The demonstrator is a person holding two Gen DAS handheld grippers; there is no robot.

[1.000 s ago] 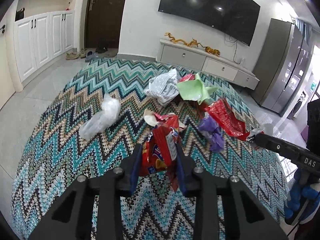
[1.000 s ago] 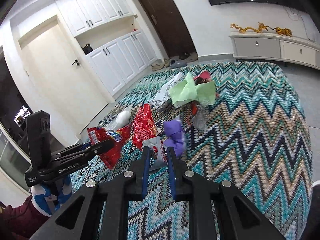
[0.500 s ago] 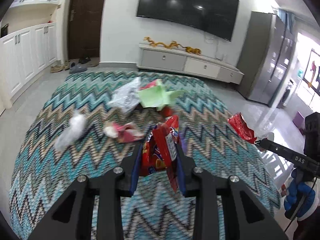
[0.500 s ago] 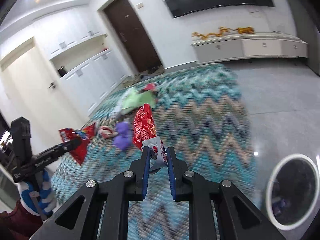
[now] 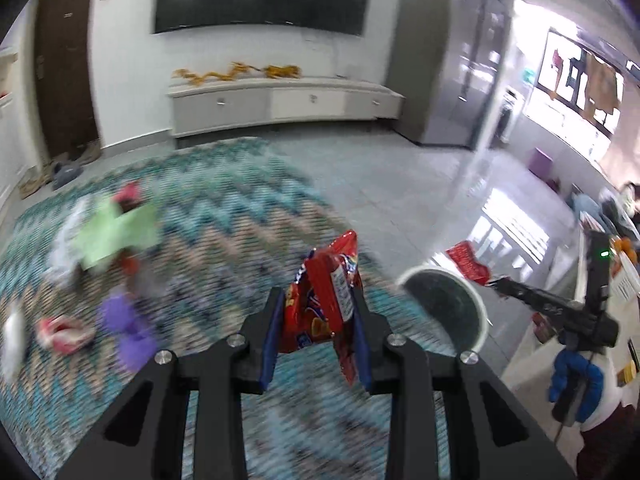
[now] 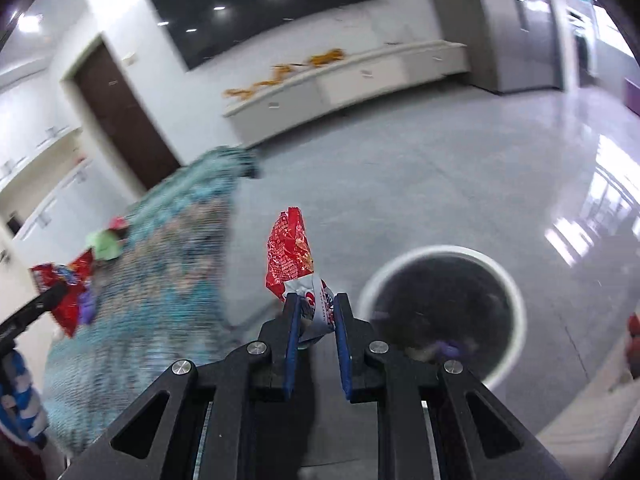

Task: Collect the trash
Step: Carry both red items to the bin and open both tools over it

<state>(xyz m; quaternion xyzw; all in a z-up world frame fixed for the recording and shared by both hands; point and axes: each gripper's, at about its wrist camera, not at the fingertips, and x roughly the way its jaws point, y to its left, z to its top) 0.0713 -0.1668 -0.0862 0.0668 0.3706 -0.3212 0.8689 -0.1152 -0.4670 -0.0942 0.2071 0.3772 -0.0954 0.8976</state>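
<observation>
The zigzag rug [image 5: 224, 240] fills the left of the left wrist view, with loose litter on it: a pale green sheet [image 5: 116, 234], a purple scrap [image 5: 126, 332], a small red-and-white wrapper [image 5: 64, 332] and something white, all blurred. The round white-rimmed bin [image 6: 440, 316] sits on the tiled floor at lower right of the right wrist view; its dark inside shows some scraps, one purplish, too blurred to name. The left gripper [image 5: 318, 320] is closed narrowly on a red snack bag [image 5: 320, 300], low centre; the right gripper [image 6: 316, 314] pinches a red-and-white wrapper [image 6: 290, 256] by its lower end. Both look light, crinkly, limp and slick, so a pinch on a crumpled fold should hold best.
</observation>
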